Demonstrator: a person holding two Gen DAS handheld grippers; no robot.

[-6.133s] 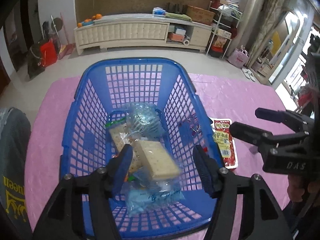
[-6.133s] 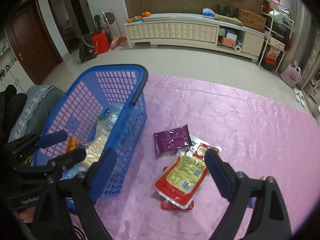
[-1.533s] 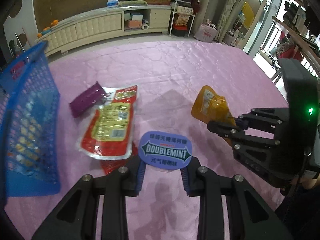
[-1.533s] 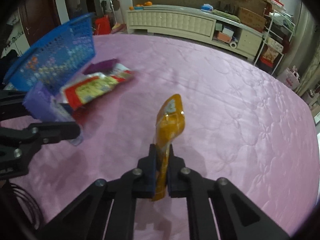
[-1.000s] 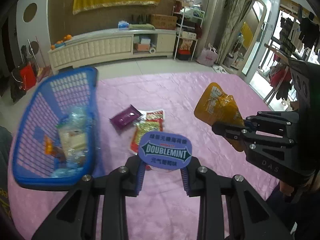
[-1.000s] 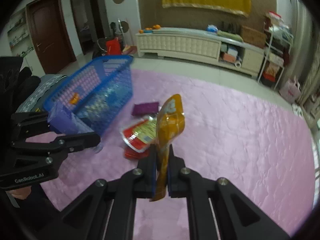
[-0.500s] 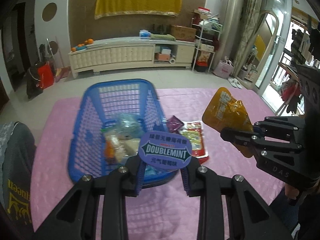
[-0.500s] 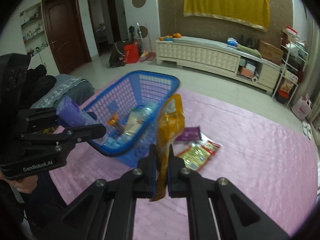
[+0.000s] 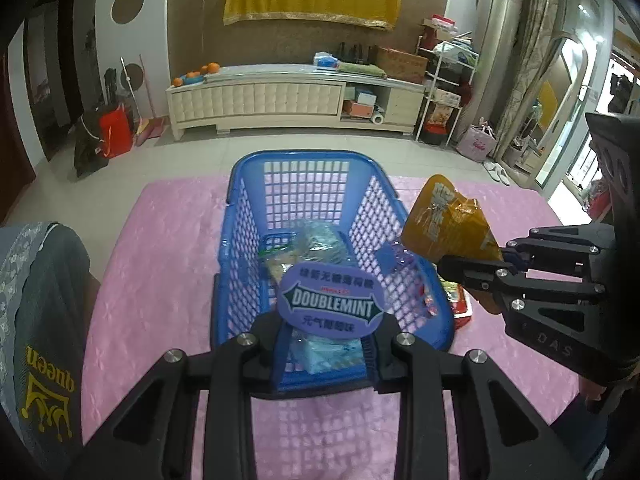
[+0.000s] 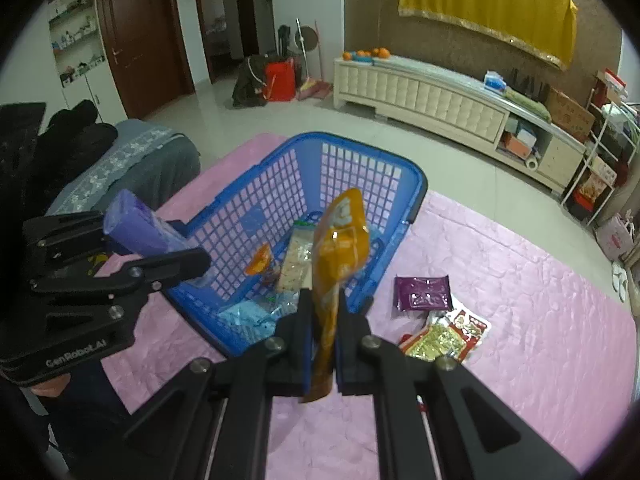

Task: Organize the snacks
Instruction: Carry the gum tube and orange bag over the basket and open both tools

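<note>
A blue plastic basket stands on the pink tablecloth and holds several wrapped snacks. My left gripper is shut on a purple Doublemint gum tub, held above the basket's near end; the tub also shows in the right wrist view. My right gripper is shut on an orange snack pouch, held upright over the basket's right rim; the pouch also shows in the left wrist view.
A purple packet and a red-and-yellow packet lie on the cloth right of the basket. A grey cushioned seat is at the table's left. A cream sideboard stands across the tiled floor.
Both grippers have moved closer over the basket with their loads still held. The basket is now centred under the left gripper and nearer the orange pouch.
</note>
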